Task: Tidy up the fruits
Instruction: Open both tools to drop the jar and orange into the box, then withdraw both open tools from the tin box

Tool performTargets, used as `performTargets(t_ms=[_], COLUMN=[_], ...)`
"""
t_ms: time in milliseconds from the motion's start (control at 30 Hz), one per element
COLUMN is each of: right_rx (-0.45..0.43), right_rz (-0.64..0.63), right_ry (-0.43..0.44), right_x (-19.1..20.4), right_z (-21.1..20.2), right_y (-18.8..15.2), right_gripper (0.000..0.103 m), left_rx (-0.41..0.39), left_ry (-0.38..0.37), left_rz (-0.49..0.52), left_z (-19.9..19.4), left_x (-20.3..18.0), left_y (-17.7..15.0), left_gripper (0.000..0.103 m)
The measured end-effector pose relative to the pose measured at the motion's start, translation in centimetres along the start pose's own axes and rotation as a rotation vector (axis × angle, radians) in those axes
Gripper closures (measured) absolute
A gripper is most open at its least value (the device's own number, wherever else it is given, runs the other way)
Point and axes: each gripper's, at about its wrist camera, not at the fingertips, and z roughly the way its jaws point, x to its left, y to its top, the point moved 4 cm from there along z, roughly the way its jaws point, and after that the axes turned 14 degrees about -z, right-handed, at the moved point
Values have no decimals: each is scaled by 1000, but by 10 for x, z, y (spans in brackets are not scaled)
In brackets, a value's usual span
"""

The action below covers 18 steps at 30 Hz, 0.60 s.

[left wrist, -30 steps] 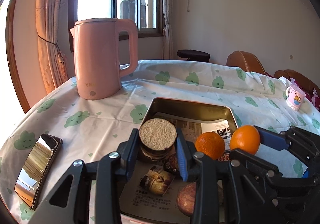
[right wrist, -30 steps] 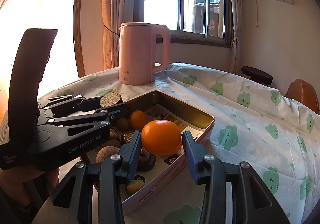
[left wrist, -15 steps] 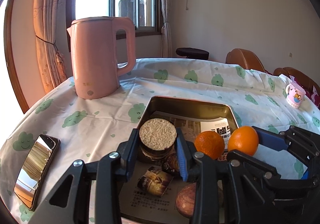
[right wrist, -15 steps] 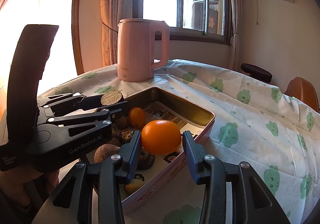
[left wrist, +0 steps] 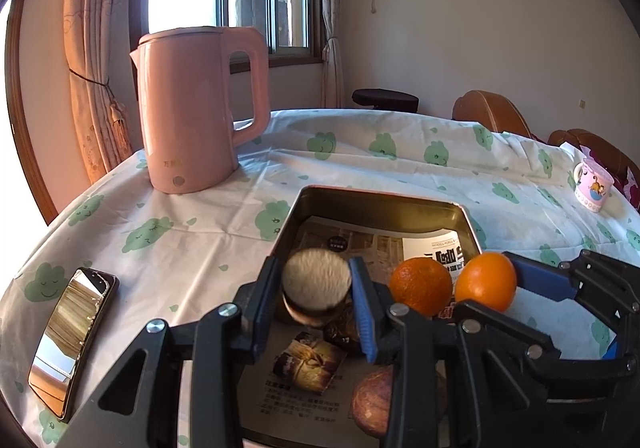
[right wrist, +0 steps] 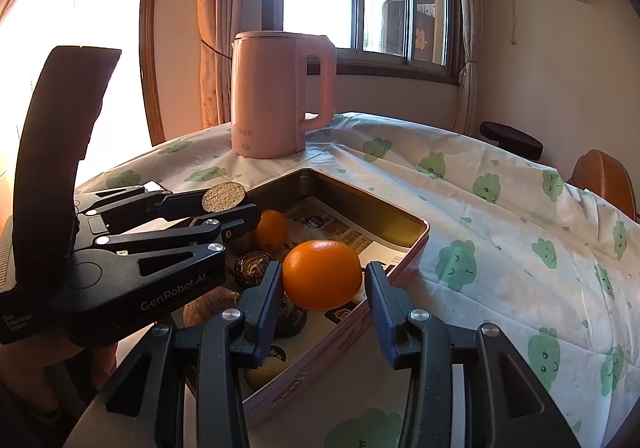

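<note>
A gold metal tin [left wrist: 380,197] [right wrist: 362,201] lined with newspaper holds an orange [left wrist: 420,285] [right wrist: 271,229] and several dark brown fruits [right wrist: 253,268]. My left gripper [left wrist: 314,288] [right wrist: 230,208] hovers over the tin's near left part. Its jaws are opening around a round brown piece with a pale rough top [left wrist: 316,284] [right wrist: 224,197], which looks blurred and loose between the fingers. My right gripper [right wrist: 322,282] is shut on a second orange [right wrist: 322,274] [left wrist: 485,281], held just above the tin's right side.
A pink kettle [left wrist: 192,108] [right wrist: 276,96] stands behind the tin on the cloud-print tablecloth [left wrist: 400,168]. A phone [left wrist: 72,340] lies at the left edge. A small mug [left wrist: 593,186] sits far right, with brown chairs [left wrist: 492,112] beyond it.
The brown piece, sharp and firmly pinched before, is now blurred and sits slightly lower between the left fingers, which have spread a little. The right gripper and its orange have stayed put.
</note>
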Motion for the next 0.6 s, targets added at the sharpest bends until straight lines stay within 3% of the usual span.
performTargets(t_ms=[67,167,367,600], right_rx=[5,-14,-63,-51], right_rz=[5,26,61,101], right_ry=[-7,-26,-84,-177], right_x=[-1,-6,-14,-28], right_z=[1,-4,-17,-30], right_y=[0,-1,-2,-11], right_gripper=[54,40,30,29], left_rx=[-14,-48,-120,-175], left_ry=[0,1,15,-6], left_rz=[3,-15,-23,-53], left_z=[-3,-9,-22,-34], left_x=[0,4,6,2], left_y=[0,2,5,5], left_gripper=[48,33,28,28])
